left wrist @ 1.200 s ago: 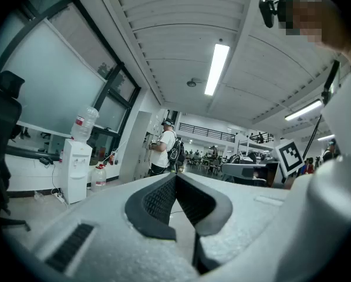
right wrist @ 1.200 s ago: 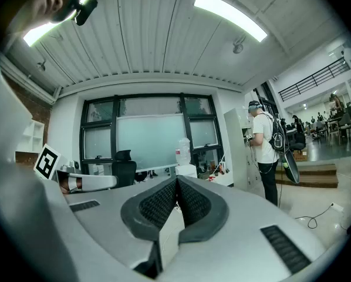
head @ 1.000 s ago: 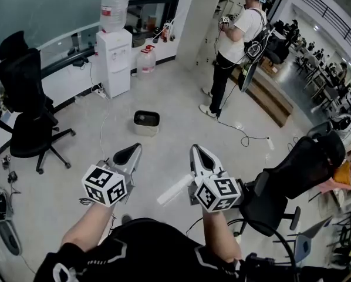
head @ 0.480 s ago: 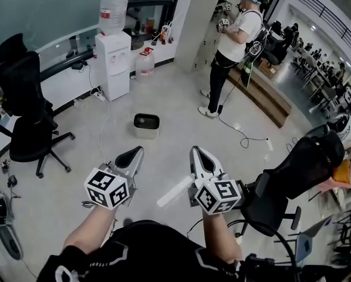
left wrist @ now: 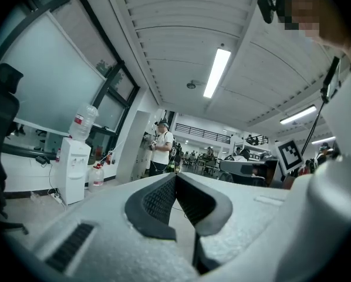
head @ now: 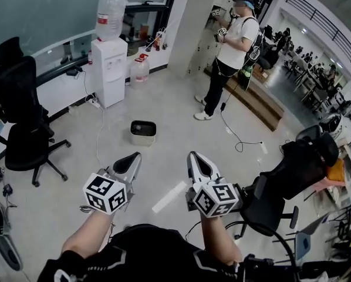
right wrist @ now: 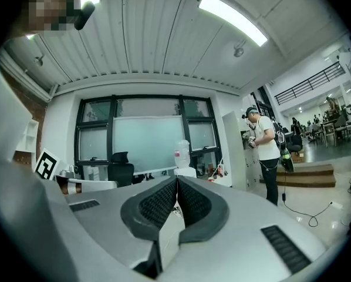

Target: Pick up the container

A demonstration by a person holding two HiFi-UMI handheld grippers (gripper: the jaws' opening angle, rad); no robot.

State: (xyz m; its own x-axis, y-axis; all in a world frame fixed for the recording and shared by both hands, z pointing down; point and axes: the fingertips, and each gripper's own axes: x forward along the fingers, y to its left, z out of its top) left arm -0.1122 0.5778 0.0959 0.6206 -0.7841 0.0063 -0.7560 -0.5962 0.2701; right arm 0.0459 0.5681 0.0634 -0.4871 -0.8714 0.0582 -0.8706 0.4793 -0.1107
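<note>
The pale floor (head: pixel 181 116) carries everything. One black office chair (head: pixel 20 122) stands at its left edge and another chair (head: pixel 296 172) at the right. A person (head: pixel 227 51) stands on the far side. A water dispenser (head: pixel 108 69) stands by the far wall, with a spare jug (head: pixel 139 70) just beside it. The container (head: pixel 143 131), a small bin, sits on open floor ahead of both grippers. The left gripper (head: pixel 133 155) and right gripper (head: pixel 193 155) have their jaws pressed together on nothing.
</note>
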